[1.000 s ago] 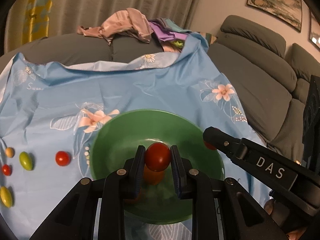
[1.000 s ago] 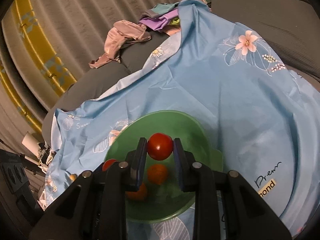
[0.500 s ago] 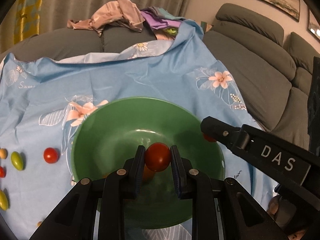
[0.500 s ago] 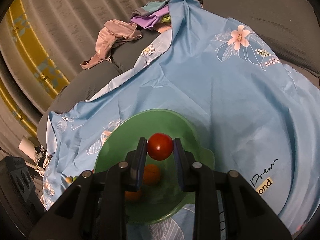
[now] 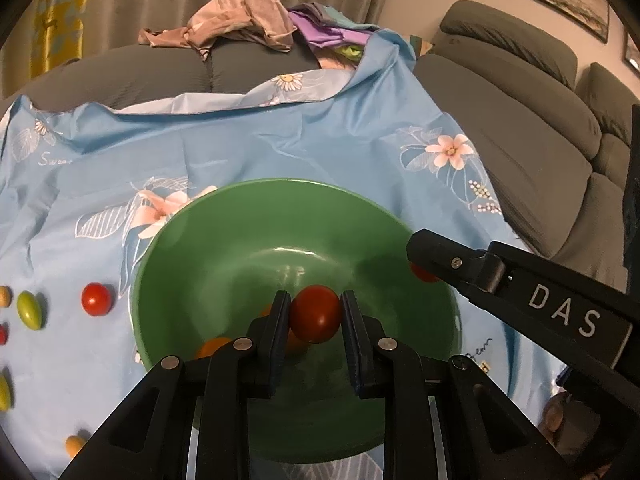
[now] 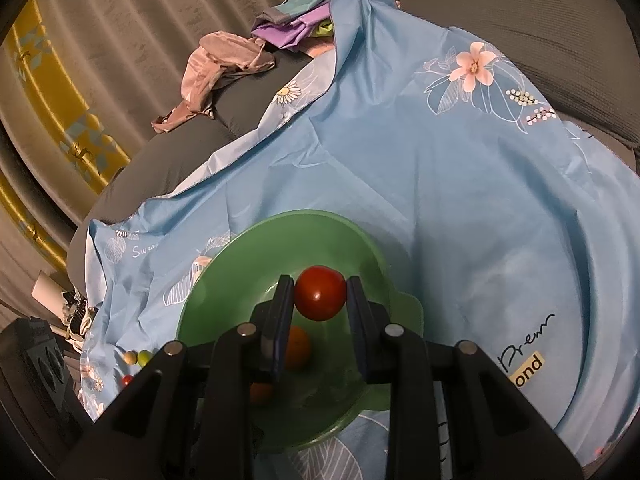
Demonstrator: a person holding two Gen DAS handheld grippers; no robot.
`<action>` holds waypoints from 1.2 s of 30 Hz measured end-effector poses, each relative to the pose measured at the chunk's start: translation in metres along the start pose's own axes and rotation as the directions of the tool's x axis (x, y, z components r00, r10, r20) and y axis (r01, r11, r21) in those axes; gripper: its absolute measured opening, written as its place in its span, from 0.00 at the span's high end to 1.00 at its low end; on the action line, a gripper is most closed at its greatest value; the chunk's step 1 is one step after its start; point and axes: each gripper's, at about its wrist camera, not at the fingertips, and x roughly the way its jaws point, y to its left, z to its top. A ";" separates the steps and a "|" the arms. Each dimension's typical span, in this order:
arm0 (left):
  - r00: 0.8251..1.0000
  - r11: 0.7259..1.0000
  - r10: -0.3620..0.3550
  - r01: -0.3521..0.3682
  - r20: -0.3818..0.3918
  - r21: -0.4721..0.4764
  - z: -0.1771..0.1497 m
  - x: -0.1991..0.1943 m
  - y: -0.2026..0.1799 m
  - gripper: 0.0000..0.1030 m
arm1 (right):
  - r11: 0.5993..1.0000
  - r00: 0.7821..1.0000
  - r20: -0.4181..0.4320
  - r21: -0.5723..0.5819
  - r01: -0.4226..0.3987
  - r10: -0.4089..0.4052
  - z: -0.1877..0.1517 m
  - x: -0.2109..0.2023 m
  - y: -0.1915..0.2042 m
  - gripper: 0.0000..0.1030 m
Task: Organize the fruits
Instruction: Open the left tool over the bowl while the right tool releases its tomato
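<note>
Meanwhile, both the left gripper [image 5: 315, 316] and the right gripper [image 6: 320, 295] each pinch a red cherry tomato [image 5: 315, 314] [image 6: 320, 293] above the green bowl [image 5: 224, 264] on the blue floral cloth [image 5: 280, 148].

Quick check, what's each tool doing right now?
Left tool: closed on a red tomato, over the green bowl.
Right tool: closed on a red tomato, over the same bowl.

- bowl [image 5: 256, 236]: plain green
- cloth [image 5: 280, 144]: light blue, pink-and-white flower print
- gripped tomatoes [image 5: 315, 313] [image 6: 320, 293]: red
- loose fruits [image 5: 29, 309]: green, red, orange
- sofa [image 5: 520, 128]: grey
- curtain [image 6: 100, 32]: grey, yellow band
</note>
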 end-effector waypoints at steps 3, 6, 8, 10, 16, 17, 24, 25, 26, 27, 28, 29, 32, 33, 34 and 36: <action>1.000 1.000 -0.006 0.006 -0.008 -0.011 -0.001 0.001 0.002 0.77 | 1.000 1.000 -0.009 -0.004 -0.006 0.006 -0.001 0.002 0.001 0.72; 1.000 0.999 -0.018 0.018 -0.015 -0.040 -0.001 0.003 0.005 0.77 | 1.000 1.000 -0.012 -0.006 -0.018 0.018 0.000 0.002 0.001 0.72; 1.000 0.999 -0.018 0.018 -0.016 -0.041 -0.002 0.002 0.006 0.77 | 1.000 1.000 -0.012 -0.014 -0.004 0.004 -0.001 0.003 0.003 0.72; 1.000 0.999 -0.014 0.013 -0.017 -0.040 -0.003 0.003 0.006 0.77 | 1.000 1.000 -0.020 -0.016 0.003 -0.003 -0.001 0.006 0.004 0.72; 1.000 0.999 -0.013 0.012 -0.021 -0.040 -0.003 0.003 0.006 0.77 | 1.000 0.999 -0.033 -0.024 0.010 -0.010 -0.002 0.010 0.005 0.72; 1.000 0.999 -0.012 0.011 -0.022 -0.039 -0.003 0.004 0.006 0.77 | 1.000 0.999 -0.034 -0.025 0.009 -0.010 -0.002 0.010 0.005 0.72; 1.000 0.998 -0.009 0.008 -0.025 -0.055 -0.003 0.006 0.009 0.77 | 0.999 0.999 -0.047 -0.035 0.016 -0.018 -0.004 0.013 0.006 0.72; 1.000 0.998 -0.007 0.006 -0.026 -0.060 -0.003 0.006 0.010 0.77 | 0.999 0.999 -0.048 -0.036 0.019 -0.021 -0.004 0.014 0.007 0.72; 1.000 0.998 -0.006 0.005 -0.027 -0.062 -0.003 0.006 0.010 0.77 | 0.999 0.999 -0.048 -0.036 0.022 -0.023 -0.004 0.014 0.007 0.72; 1.000 0.998 -0.005 0.003 -0.027 -0.064 -0.003 0.007 0.011 0.77 | 0.999 0.999 -0.048 -0.036 0.024 -0.025 -0.004 0.014 0.007 0.72; 1.000 0.998 -0.002 0.001 -0.025 -0.063 -0.003 0.007 0.011 0.77 | 0.999 0.999 -0.047 -0.033 0.022 -0.024 -0.004 0.014 0.006 0.71; 1.000 0.998 0.001 -0.002 -0.024 -0.063 -0.002 0.006 0.011 0.77 | 0.999 0.999 -0.046 -0.030 0.020 -0.022 -0.003 0.014 0.006 0.71; 1.000 0.998 -0.009 0.007 -0.026 -0.068 -0.001 0.005 0.012 0.75 | 0.999 0.999 -0.044 -0.031 0.030 -0.031 -0.004 0.013 0.006 0.58; 1.000 0.997 -0.013 0.011 -0.026 -0.071 -0.001 0.004 0.013 0.68 | 0.999 0.999 -0.041 -0.035 0.034 -0.035 -0.004 0.013 0.006 0.51; 1.000 0.997 -0.017 0.015 -0.023 -0.079 0.000 0.002 0.015 0.64 | 0.999 0.999 -0.033 -0.033 0.033 -0.034 -0.003 0.011 0.006 0.49; 1.000 0.995 -0.019 0.018 -0.010 -0.094 0.001 -0.004 0.019 0.59 | 1.000 1.000 -0.013 -0.026 0.013 -0.014 -0.002 0.006 0.006 0.48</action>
